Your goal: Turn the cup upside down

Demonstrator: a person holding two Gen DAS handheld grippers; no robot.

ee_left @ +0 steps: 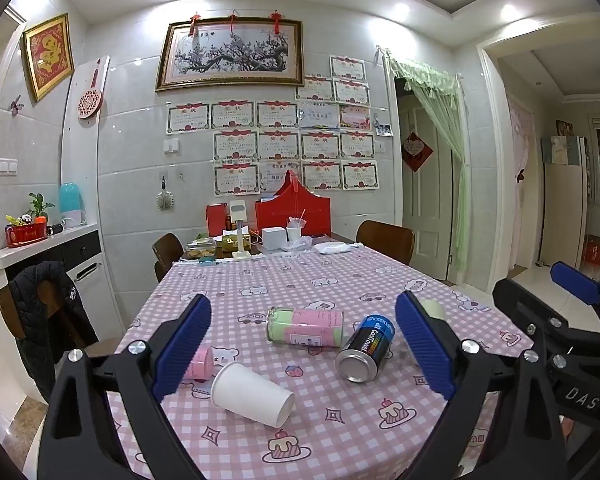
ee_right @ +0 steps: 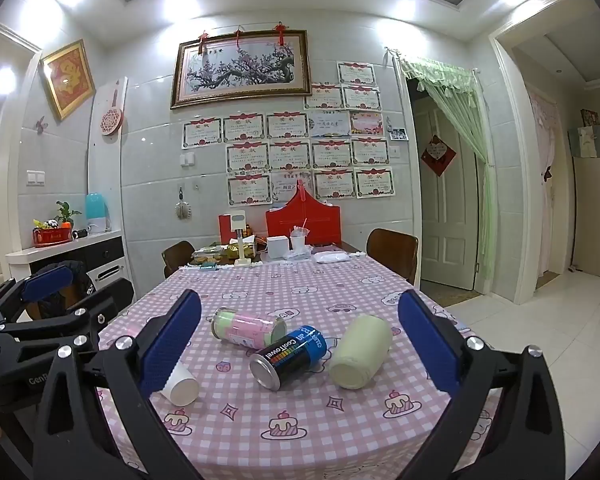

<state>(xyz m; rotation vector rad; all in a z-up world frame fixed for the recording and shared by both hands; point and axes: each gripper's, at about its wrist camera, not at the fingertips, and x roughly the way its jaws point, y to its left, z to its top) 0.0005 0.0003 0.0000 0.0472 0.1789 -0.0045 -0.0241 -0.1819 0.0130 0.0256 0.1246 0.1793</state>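
A white paper cup [ee_left: 252, 394] lies on its side on the pink checked tablecloth [ee_left: 340, 432], mouth toward the right front. In the right wrist view the cup [ee_right: 180, 386] is partly hidden behind the left finger. My left gripper [ee_left: 302, 348] is open and empty, held above the table with the cup low between its fingers. My right gripper [ee_right: 300, 344] is open and empty, over the cans. The right gripper also shows at the right edge of the left wrist view [ee_left: 576, 304], and the left gripper at the left edge of the right wrist view [ee_right: 48, 292].
A pink and green canister [ee_left: 305, 326], a black and blue can [ee_left: 366, 348], a pale green jar [ee_right: 362, 352] and a small pink container [ee_left: 200, 363] lie on the table. Boxes and clutter [ee_left: 288, 220] stand at the far end. Chairs [ee_left: 384, 240] surround the table.
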